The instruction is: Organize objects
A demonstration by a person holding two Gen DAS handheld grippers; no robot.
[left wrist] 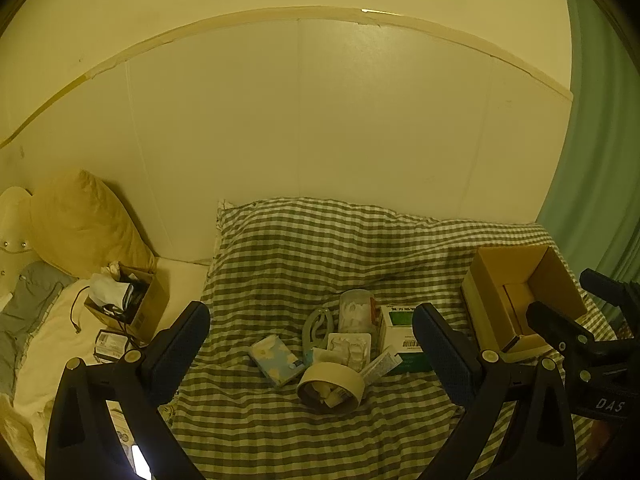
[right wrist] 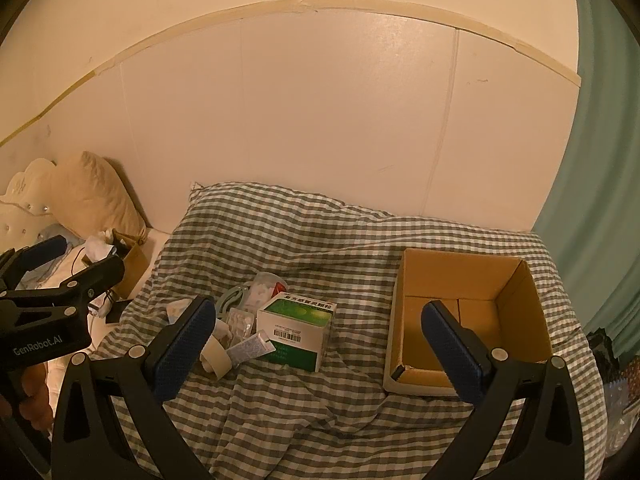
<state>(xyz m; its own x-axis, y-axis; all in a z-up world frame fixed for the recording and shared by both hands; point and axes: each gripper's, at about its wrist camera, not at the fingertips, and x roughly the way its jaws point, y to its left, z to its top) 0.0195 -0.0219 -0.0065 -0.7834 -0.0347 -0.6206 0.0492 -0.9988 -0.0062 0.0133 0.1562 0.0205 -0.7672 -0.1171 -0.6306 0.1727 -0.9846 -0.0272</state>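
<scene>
Both my left gripper (left wrist: 310, 344) and right gripper (right wrist: 318, 338) hover wide open, holding nothing. The clutter (left wrist: 340, 344) lies on the bed (right wrist: 320, 408); next I pick one item for the empty cardboard box (right wrist: 516, 304).

The tape roll (right wrist: 216, 354) sits half hidden behind a finger (left one); box print (right wrist: 306, 306) unreadable.

Cream pillow (left wrist: 86, 220) against the wall (left wrist: 320, 120) — green curtain (left wrist: 600, 140) hangs at right.
</scene>
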